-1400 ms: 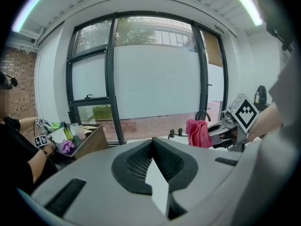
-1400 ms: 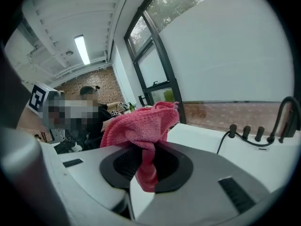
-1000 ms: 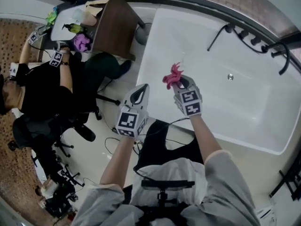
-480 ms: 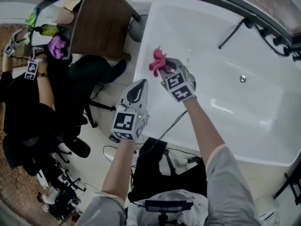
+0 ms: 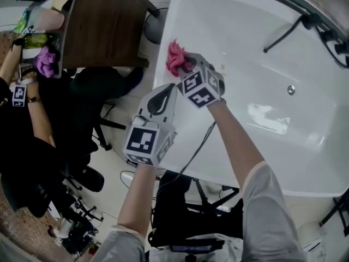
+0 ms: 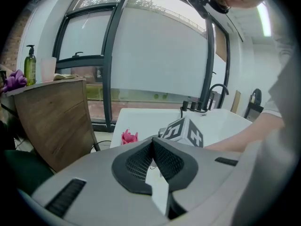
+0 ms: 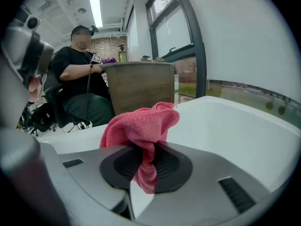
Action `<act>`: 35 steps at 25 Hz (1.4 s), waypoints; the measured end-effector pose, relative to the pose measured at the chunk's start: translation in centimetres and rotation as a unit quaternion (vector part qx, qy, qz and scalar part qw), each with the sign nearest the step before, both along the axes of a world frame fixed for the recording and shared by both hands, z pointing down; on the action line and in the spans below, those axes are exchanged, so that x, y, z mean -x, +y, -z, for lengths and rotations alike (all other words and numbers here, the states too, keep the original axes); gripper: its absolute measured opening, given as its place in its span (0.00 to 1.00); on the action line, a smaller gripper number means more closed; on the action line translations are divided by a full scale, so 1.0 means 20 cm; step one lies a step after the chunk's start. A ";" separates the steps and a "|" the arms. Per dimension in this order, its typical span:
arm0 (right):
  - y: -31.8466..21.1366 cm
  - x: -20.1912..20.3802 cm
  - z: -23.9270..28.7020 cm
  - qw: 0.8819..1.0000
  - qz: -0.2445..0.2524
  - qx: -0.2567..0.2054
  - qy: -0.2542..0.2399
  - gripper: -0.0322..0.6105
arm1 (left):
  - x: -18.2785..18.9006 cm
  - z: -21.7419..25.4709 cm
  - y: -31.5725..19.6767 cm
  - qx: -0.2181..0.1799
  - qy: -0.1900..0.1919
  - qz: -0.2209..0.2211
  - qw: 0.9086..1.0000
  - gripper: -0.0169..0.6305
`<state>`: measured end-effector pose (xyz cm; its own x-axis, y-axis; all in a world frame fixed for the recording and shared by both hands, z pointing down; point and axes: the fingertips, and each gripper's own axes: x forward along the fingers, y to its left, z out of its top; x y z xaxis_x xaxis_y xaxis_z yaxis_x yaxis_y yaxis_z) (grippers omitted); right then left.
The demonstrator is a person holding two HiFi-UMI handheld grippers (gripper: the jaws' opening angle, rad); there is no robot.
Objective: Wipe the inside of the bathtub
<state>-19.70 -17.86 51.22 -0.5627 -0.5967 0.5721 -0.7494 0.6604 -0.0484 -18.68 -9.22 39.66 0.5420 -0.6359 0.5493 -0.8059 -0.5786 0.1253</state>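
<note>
Though the bathtub (image 5: 262,42) is cropped, right gripper (image 5: 184,65) pinches cloth (image 5: 173,56).

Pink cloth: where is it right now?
The pink cloth is upper centre in the head view, clamped in the jaws of the right gripper. It is at the rim of the bathtub, on the end nearest the wooden cabinet.

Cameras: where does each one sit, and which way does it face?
Head view: on the person's head, looking down at the bathtub; both forearms, left gripper, right gripper show.
Left gripper view: rides that gripper, looking past its shut, empty jaws toward the window; the right forearm shows.
Right gripper view: rides that gripper, looking across the tub at a seated person; jaws clamp the pink cloth.
Shared: both gripper views show the wooden cabinet.
</note>
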 end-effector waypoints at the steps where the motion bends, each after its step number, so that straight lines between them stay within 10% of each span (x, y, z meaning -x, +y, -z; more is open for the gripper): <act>1: -0.02 0.02 -0.01 1.000 0.001 0.001 0.003 0.15 | 0.01 -0.01 -0.01 0.001 0.002 0.001 1.000 0.03; 13: -0.44 -0.15 -0.08 0.997 -0.076 0.007 0.009 0.14 | 0.08 -0.04 -0.08 -0.014 0.007 0.012 1.000 0.03; 25: 0.12 0.06 -0.17 1.000 0.000 0.024 -0.010 0.13 | 0.08 -0.12 0.00 0.010 0.010 0.015 1.000 0.03; 35: -0.17 -0.11 -0.30 0.999 -0.028 0.022 0.036 0.13 | 0.01 -0.13 0.00 -0.008 0.016 0.014 1.000 0.03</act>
